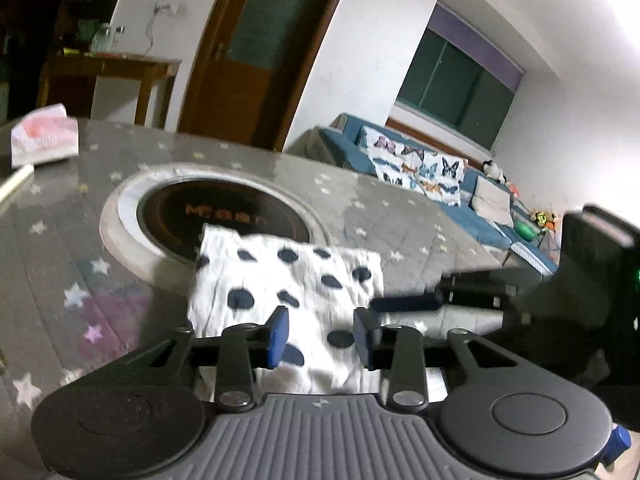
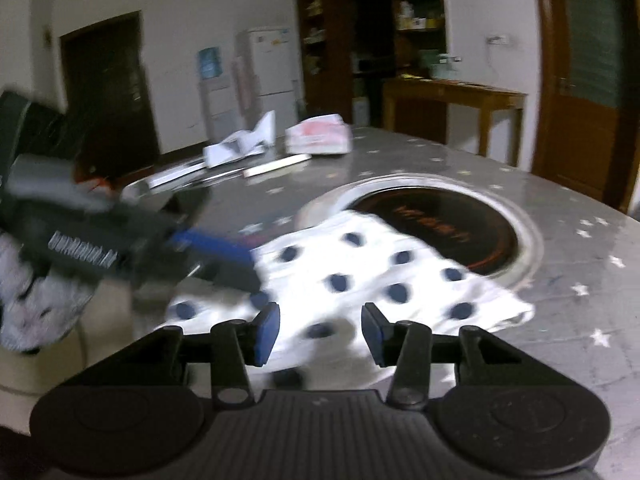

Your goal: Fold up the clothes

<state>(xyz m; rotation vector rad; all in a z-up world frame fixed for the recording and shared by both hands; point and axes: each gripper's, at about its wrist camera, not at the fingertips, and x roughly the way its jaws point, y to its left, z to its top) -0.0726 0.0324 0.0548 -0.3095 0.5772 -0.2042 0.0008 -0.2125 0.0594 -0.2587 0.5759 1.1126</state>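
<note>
A white cloth with dark blue dots (image 1: 288,292) lies folded on the grey star-patterned table (image 1: 60,240), its far edge over the round burner inset (image 1: 224,216). My left gripper (image 1: 321,338) is open just above the cloth's near edge and holds nothing. The right gripper's blue fingers (image 1: 404,304) reach in from the right by the cloth's right edge. In the right wrist view the cloth (image 2: 360,280) lies ahead, my right gripper (image 2: 320,336) is open above it, and the left gripper's blue finger (image 2: 216,246) touches the cloth's left edge.
A pink tissue pack (image 1: 44,136) and a white strip (image 1: 16,182) sit at the table's far left. Papers (image 2: 240,146) and a metal tray (image 2: 160,188) lie at the far side. A wooden side table (image 2: 452,96), doors and a blue sofa (image 1: 440,176) stand beyond.
</note>
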